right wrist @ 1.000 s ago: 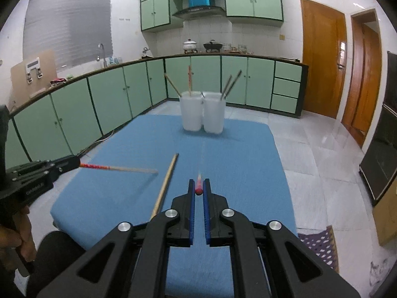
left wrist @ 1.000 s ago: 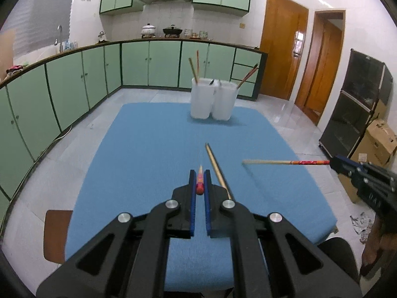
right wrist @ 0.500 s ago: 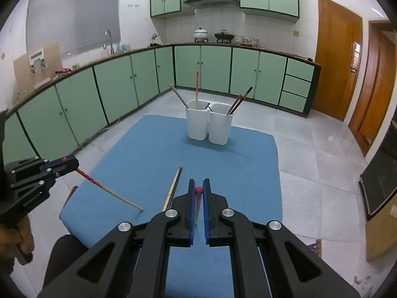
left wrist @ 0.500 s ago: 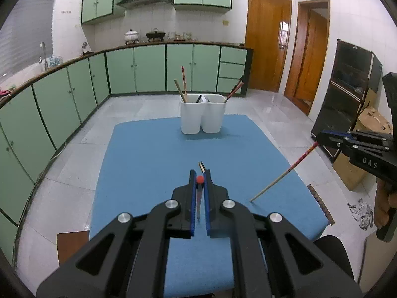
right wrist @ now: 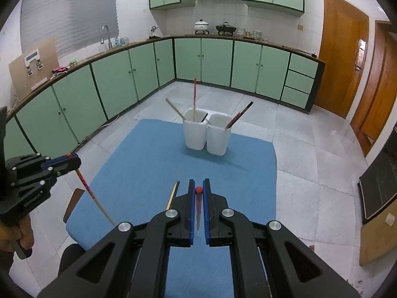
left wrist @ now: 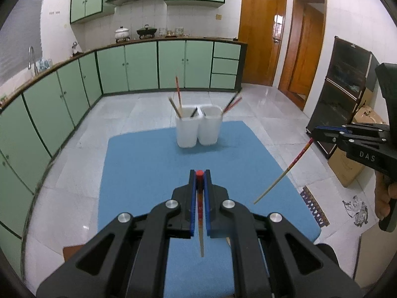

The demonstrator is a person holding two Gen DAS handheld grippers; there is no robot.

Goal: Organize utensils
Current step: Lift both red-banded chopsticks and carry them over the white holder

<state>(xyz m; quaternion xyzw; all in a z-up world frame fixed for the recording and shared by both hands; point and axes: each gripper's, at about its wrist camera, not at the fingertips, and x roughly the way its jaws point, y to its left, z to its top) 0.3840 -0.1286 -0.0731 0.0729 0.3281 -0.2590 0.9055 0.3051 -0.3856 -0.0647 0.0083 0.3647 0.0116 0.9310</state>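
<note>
My left gripper is shut on a red-topped chopstick that hangs tip down above the blue mat. My right gripper is shut on a like chopstick, also tip down. Each gripper shows in the other's view: the right one with its chopstick, the left one with its chopstick. Two joined white holders, also in the right wrist view, stand at the mat's far end with several chopsticks in them. One plain chopstick lies on the mat.
The mat covers a small table over a tiled floor. Green cabinets run along the left and back. A black cabinet and a cardboard box stand at the right. A brown stool shows by the mat's near left edge.
Both grippers have risen and tilted down. The held chopsticks have swung from pointing forward to hanging tip down. The holders now look farther away.
</note>
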